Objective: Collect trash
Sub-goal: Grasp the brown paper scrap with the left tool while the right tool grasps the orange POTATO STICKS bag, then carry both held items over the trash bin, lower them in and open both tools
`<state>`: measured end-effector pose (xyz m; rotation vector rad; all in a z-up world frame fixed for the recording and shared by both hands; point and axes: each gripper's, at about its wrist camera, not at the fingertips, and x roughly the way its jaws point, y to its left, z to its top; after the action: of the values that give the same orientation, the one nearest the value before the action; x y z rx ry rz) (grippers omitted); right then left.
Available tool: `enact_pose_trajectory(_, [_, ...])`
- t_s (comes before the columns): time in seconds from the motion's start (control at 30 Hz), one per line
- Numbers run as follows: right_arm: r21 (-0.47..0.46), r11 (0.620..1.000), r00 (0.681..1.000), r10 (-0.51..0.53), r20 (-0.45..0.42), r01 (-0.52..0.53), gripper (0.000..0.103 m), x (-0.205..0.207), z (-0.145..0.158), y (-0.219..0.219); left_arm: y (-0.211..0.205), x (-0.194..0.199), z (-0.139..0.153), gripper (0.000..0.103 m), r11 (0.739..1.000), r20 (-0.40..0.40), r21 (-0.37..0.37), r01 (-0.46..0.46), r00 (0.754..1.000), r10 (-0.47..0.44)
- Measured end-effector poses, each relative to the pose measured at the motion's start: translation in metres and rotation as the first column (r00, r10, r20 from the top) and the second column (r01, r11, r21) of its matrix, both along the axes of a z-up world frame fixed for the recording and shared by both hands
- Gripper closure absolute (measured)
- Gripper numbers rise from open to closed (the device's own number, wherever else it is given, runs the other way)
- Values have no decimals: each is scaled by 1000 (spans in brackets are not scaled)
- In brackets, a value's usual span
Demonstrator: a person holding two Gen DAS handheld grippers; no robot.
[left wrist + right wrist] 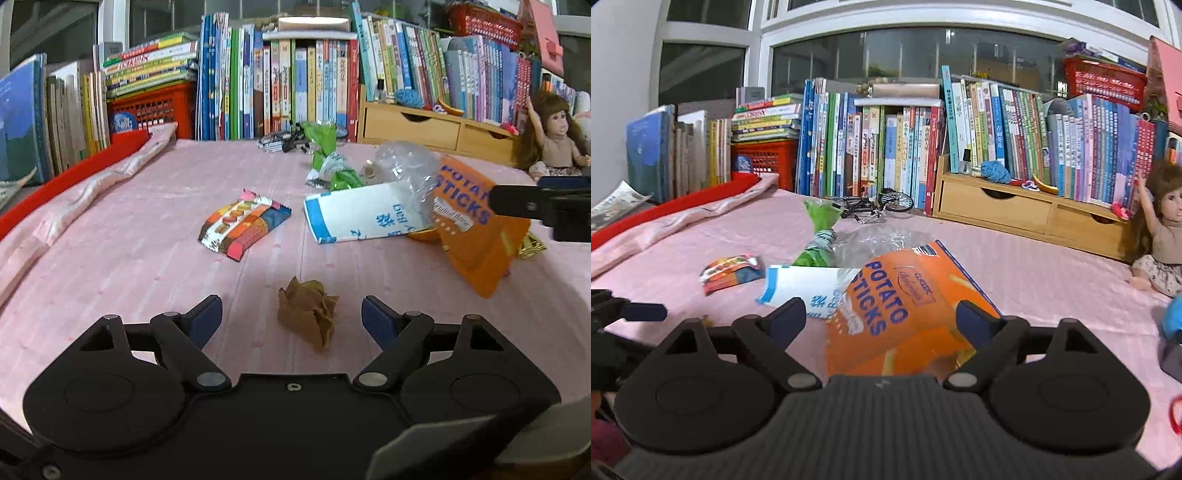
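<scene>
A crumpled brown paper ball lies on the pink cloth between the spread fingers of my open left gripper, which is not touching it. An orange potato-sticks bag lies tilted between the wide-apart fingers of my open right gripper. In the left wrist view the same orange bag shows at the right, with one right finger against it. Further back lie a colourful snack wrapper, a white and blue paper bag, clear plastic and a green wrapper.
Rows of books and a wooden drawer box line the back. A doll sits at the right, a toy bicycle at the back. A red-edged rim with folded pink cloth runs along the left.
</scene>
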<state>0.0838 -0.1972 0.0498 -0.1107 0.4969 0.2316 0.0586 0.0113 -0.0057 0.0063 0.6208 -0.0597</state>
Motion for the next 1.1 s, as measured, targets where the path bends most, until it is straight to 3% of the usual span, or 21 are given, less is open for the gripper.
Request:
enact_pose_trajectory(0.27, [-89,996,1000,-13,-20,11,0,35,-29,19,2,14,-8,25,1000,21,-26,-7,1000,8])
enact_pose_trajectory(0.37, [-129,992,1000,-11,-27,7,6,41,-37,25,-1,12,-8,49,1000,44,-19,-6,999,6])
enact_pose_trajectory(0.43, [-154,988,1000,-3,-21,0,7,40,-39,29,-3,11,-8,71,1000,55,-15,-8,998,9])
enact_pose_trajectory(0.5, [-171,985,1000,14,2,-13,18,35,-37,31,-2,10,-6,79,999,53,-39,-5,999,7])
enact_pose_trajectory(0.63, [-181,983,999,-4,48,13,69,23,-24,34,1,7,-1,82,997,44,-74,-17,999,20])
enact_pose_trajectory(0.67, [-178,984,999,-9,53,18,69,21,-20,33,2,5,0,82,997,42,-82,-15,999,18])
enact_pose_trajectory(0.73, [-137,990,999,-7,50,13,46,18,-13,26,3,0,4,82,996,48,-89,-11,999,15])
enact_pose_trajectory(0.77, [-108,994,999,-6,46,11,25,15,-11,20,4,-4,6,82,996,55,-89,-7,998,12])
enact_pose_trajectory(0.8, [-71,997,998,-26,51,29,18,10,-9,13,5,-7,8,82,996,63,-90,-6,998,12])
enact_pose_trajectory(0.97, [147,979,990,-135,-49,141,14,-2,-9,-33,11,-18,17,82,994,86,-108,-10,996,20])
enact_pose_trajectory(1.1, [185,976,992,-102,-78,115,14,-11,-16,-40,12,-22,20,82,993,89,-121,-6,996,17])
